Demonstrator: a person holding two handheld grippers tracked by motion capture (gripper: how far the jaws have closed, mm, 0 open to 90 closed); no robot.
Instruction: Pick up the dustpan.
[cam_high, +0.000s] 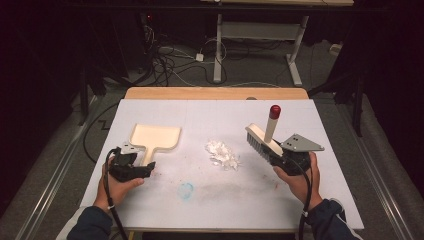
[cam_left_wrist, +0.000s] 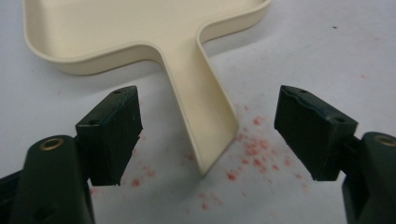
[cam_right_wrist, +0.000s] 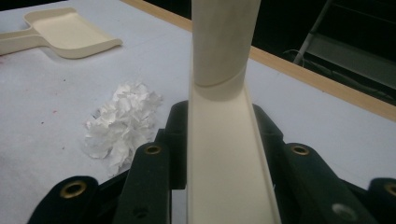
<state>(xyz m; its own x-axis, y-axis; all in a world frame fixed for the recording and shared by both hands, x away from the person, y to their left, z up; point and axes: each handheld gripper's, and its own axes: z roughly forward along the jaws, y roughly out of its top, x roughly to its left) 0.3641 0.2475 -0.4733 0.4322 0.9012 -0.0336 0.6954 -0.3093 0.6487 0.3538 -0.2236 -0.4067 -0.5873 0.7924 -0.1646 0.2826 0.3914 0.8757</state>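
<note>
Left gripper (cam_left_wrist: 208, 135) fingers open, straddling the dustpan (cam_left_wrist: 140, 37) handle, long axis running up-frame between them, pan lower left on the bench (cam_high: 300, 115); right gripper (cam_right_wrist: 219, 154) fingers clamped on the brush (cam_high: 263, 140), paper scraps (cam_high: 222, 154) mid-frame between.

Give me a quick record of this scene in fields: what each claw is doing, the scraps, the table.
left claw: open, jaws either side of the dustpan handle, not pressing it
dustpan: cream, flat on the table, handle toward the person
right claw: shut on the brush
brush: cream, red-tipped handle pointing up, bristles toward the scraps
scraps: white pile between dustpan and brush
table: white top with red specks and a blue smudge
</note>
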